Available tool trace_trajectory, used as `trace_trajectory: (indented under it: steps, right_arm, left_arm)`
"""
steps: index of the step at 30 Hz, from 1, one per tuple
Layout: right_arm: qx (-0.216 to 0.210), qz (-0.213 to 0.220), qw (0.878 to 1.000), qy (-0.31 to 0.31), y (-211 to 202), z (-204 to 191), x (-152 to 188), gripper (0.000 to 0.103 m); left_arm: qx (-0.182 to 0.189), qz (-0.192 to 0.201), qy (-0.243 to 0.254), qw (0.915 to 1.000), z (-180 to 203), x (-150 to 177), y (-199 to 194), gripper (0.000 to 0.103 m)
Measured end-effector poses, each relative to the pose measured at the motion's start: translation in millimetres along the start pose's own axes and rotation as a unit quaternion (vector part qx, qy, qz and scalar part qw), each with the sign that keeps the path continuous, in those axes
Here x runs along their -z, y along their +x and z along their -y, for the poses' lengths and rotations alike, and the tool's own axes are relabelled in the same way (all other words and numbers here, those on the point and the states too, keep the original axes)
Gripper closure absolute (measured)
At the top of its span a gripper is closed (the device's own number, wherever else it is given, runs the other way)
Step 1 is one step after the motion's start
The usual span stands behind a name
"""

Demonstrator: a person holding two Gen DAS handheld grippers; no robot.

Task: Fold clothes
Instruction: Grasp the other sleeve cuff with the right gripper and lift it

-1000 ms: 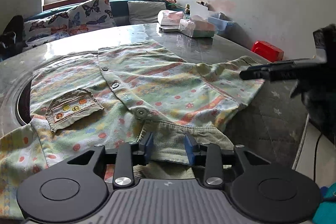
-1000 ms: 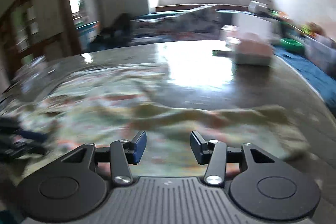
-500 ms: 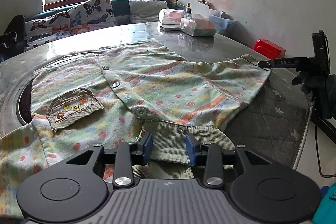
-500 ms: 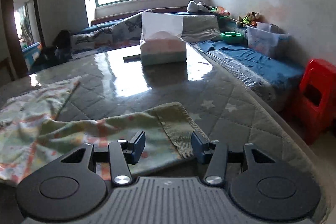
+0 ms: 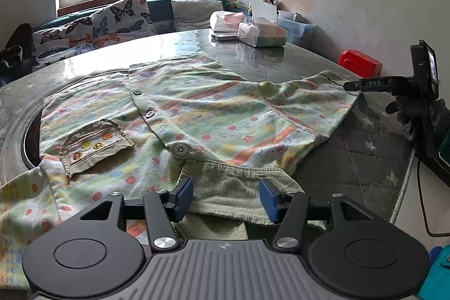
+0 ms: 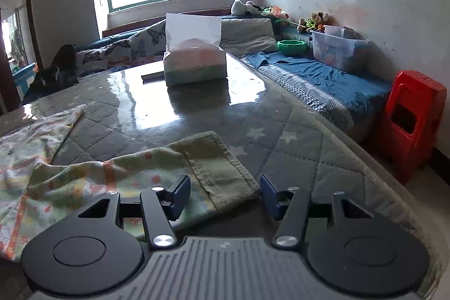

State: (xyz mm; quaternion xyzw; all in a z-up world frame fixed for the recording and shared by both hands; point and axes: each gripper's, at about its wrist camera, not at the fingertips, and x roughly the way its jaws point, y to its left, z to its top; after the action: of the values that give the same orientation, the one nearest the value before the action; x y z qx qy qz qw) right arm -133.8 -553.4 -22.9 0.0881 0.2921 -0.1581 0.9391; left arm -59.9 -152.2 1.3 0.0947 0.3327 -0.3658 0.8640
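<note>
A small green patterned button shirt point(image 5: 197, 114) lies spread flat on the round table, with a corduroy pocket point(image 5: 95, 144) and a corduroy collar point(image 5: 233, 190). My left gripper point(image 5: 226, 197) is open, its jaws on either side of the collar. My right gripper point(image 6: 225, 194) is open over the corduroy cuff point(image 6: 225, 173) of the shirt's sleeve, at the table's right side. The right gripper also shows in the left wrist view point(image 5: 362, 83), at the sleeve end.
The table point(image 6: 295, 148) has a quilted grey cover and a glossy centre. A tissue pack point(image 6: 194, 65) stands at the far side. A red plastic stool point(image 6: 410, 120) stands right of the table. A bench with cushions and a plastic box point(image 6: 334, 49) runs along the wall.
My right gripper swung from over the shirt body to the sleeve cuff at the right and settled there. My left gripper's jaws opened wider around the collar.
</note>
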Motion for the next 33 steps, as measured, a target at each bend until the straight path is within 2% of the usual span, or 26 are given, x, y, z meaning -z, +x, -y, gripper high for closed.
trace_trajectory:
  steps: [2,4,10,15,21,28,33]
  right_arm:
    - [0.003,-0.001,1.000,-0.002,0.2,-0.8,-0.6,0.060]
    - [-0.001,-0.003,1.000,0.002,-0.1,-0.5,-1.6,0.077]
    - [-0.041,-0.002,0.999,0.036,-9.3,-2.5,-5.8,0.094]
    - [-0.087,0.019,0.995,0.047,-29.1,-17.2,-16.1,0.095]
    - [-0.163,0.049,0.985,0.019,-58.7,-61.5,-43.1,0.095]
    - [-0.253,0.066,0.964,-0.041,-84.8,-132.4,-71.6,0.095]
    - [-0.303,0.059,0.947,-0.087,-91.6,-186.8,-73.5,0.095]
  left_arm:
    - [-0.002,0.001,0.000,1.0000,0.4,0.1,-0.8,0.045]
    - [-0.004,0.002,0.000,1.0000,0.5,0.4,-2.2,0.044]
    - [-0.019,0.008,-0.008,0.9998,-3.7,-0.8,-6.3,0.038]
    - [-0.031,0.012,-0.020,0.9992,-11.2,-0.9,-10.6,0.035]
    - [-0.043,0.025,-0.037,0.9981,-20.5,-1.2,-18.5,0.032]
    - [-0.050,0.032,-0.047,0.9971,-26.6,4.9,-27.4,0.032]
    - [-0.054,0.039,-0.060,0.9959,-33.7,11.6,-34.5,0.031]
